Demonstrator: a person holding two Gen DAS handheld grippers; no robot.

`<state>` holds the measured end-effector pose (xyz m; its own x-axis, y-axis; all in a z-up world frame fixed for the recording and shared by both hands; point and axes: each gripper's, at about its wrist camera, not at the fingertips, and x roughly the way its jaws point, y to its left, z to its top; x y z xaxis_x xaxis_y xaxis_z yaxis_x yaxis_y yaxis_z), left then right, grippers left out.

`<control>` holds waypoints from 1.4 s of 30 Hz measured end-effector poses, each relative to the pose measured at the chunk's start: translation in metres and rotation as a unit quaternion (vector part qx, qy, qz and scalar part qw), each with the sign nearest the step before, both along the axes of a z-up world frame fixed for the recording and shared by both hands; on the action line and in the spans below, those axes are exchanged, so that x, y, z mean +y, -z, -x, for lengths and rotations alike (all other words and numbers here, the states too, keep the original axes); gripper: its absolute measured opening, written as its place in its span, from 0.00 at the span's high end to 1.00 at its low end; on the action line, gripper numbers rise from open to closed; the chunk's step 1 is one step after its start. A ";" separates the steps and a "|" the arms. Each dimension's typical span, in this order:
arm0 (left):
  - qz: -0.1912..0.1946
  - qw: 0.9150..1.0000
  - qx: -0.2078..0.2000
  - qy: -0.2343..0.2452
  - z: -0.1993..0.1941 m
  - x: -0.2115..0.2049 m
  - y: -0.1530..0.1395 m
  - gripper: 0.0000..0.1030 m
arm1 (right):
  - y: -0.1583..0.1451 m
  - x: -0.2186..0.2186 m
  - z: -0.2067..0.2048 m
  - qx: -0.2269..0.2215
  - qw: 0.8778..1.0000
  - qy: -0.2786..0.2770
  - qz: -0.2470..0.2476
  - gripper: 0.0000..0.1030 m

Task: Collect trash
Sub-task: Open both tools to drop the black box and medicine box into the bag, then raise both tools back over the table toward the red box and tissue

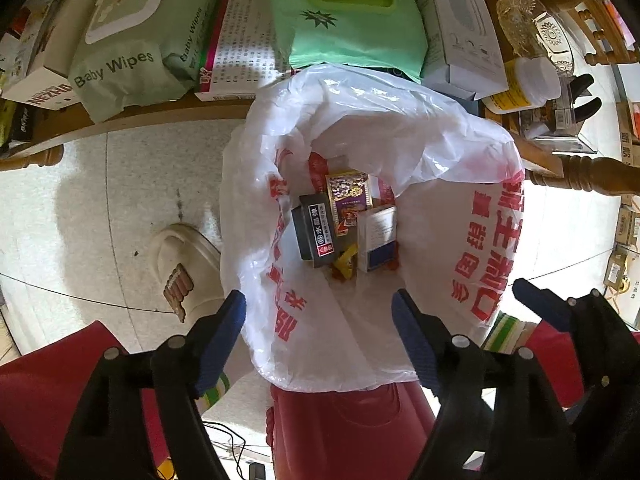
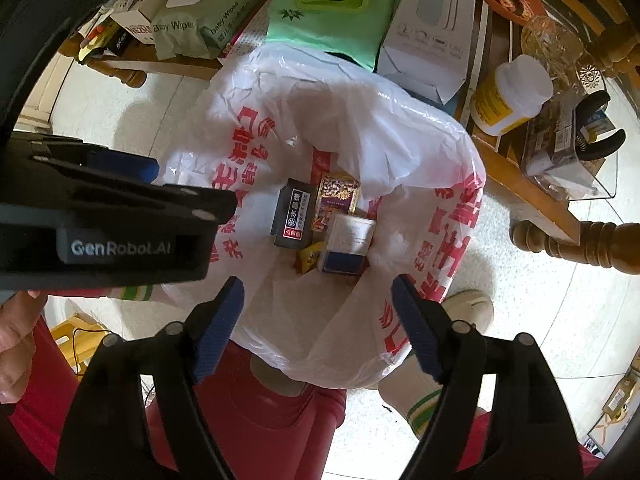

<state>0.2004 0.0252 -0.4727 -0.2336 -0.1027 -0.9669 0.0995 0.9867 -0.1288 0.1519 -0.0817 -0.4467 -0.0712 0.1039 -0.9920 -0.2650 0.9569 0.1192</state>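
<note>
A white plastic bag with red print (image 1: 440,184) (image 2: 400,128) lines a red bin below both grippers. Inside lie a dark grey box (image 1: 314,232) (image 2: 294,218), a gold and purple box (image 1: 348,196) (image 2: 336,196), a white and blue box (image 1: 376,236) (image 2: 348,242) and a yellow wrapper (image 1: 346,262) (image 2: 310,256). My left gripper (image 1: 318,338) is open and empty above the bag's mouth. My right gripper (image 2: 318,330) is open and empty too. The left gripper's body (image 2: 116,216) shows in the right wrist view at the left. The right gripper's fingertips (image 1: 540,306) show in the left wrist view at the right.
A wooden table (image 1: 160,114) (image 2: 528,196) stands behind the bag with baby wipes packs (image 1: 120,56) (image 2: 180,24), a green wipes pack (image 1: 352,20) (image 2: 336,4), a white carton (image 1: 464,36) (image 2: 432,28) and a yellow-labelled bottle (image 1: 524,88) (image 2: 508,96). A slippered foot (image 1: 184,268) rests on the pale floor.
</note>
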 end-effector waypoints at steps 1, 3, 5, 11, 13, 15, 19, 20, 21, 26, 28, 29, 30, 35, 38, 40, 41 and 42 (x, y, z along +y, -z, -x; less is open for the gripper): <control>-0.002 1.000 -0.003 0.002 0.001 0.000 -0.002 0.27 | -0.001 0.000 0.000 -0.001 1.000 0.001 -0.001 0.28; -0.007 1.000 -0.009 0.007 0.003 0.000 -0.006 0.26 | -0.005 -0.001 0.000 -0.005 1.000 0.002 -0.004 0.28; -0.019 1.000 -0.020 0.015 0.006 -0.002 -0.012 0.26 | -0.011 -0.002 0.001 -0.010 1.000 0.002 -0.006 0.28; -0.034 0.998 -0.050 0.029 0.021 0.001 -0.042 0.25 | -0.035 -0.002 0.014 -0.027 1.000 0.002 -0.009 0.27; -0.038 0.997 -0.060 0.029 0.027 0.007 -0.058 0.25 | -0.049 -0.005 0.022 -0.030 0.999 0.006 -0.012 0.27; -0.042 0.996 -0.070 0.029 0.034 0.012 -0.074 0.23 | -0.064 -0.009 0.030 -0.035 0.999 0.010 -0.019 0.27; -0.046 0.993 -0.091 0.052 0.051 0.022 -0.128 0.21 | -0.115 -0.021 0.049 -0.062 0.998 0.016 -0.027 0.27; -0.041 0.993 -0.097 0.058 0.053 0.024 -0.145 0.20 | -0.136 -0.027 0.053 -0.076 0.996 0.017 -0.032 0.24; -0.035 0.992 -0.105 0.062 0.053 0.026 -0.163 0.17 | -0.153 -0.031 0.055 -0.088 0.995 0.019 -0.036 0.18; -0.026 0.982 -0.167 0.082 0.036 0.028 -0.260 0.12 | -0.252 -0.065 0.050 -0.173 0.983 0.038 -0.039 0.11; -0.027 0.976 -0.191 0.099 0.025 0.022 -0.299 0.09 | -0.286 -0.078 0.043 -0.198 0.979 0.042 -0.040 0.11; -0.022 0.974 -0.198 0.108 0.020 0.020 -0.315 0.09 | -0.303 -0.084 0.039 -0.209 0.976 0.043 -0.040 0.11; -0.016 0.972 -0.205 0.117 0.014 0.016 -0.335 0.09 | -0.315 -0.089 0.035 -0.218 0.974 0.045 -0.039 0.11; 0.002 0.964 -0.230 0.132 -0.011 0.009 -0.403 0.09 | -0.387 -0.116 0.015 -0.269 0.961 0.054 -0.040 0.10; 0.011 0.958 -0.245 0.147 -0.021 0.002 -0.438 0.08 | -0.422 -0.128 0.006 -0.293 0.953 0.058 -0.048 0.09; 0.005 0.955 -0.256 0.151 -0.028 -0.004 -0.454 0.08 | -0.441 -0.135 -0.001 -0.310 0.948 0.060 -0.052 0.09; 0.004 0.954 -0.257 0.154 -0.030 -0.007 -0.460 0.08 | -0.447 -0.135 -0.004 -0.316 0.946 0.060 -0.051 0.08; 0.005 0.953 -0.257 0.158 -0.034 -0.010 -0.464 0.08 | -0.453 -0.136 -0.007 -0.321 0.944 0.060 -0.050 0.08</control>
<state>0.2342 0.0157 -0.0087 0.2507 -0.1163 -0.9611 0.4436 0.8962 0.0072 0.1593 -0.2175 0.0063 0.5596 0.1685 -0.8115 -0.2038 0.9770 0.0623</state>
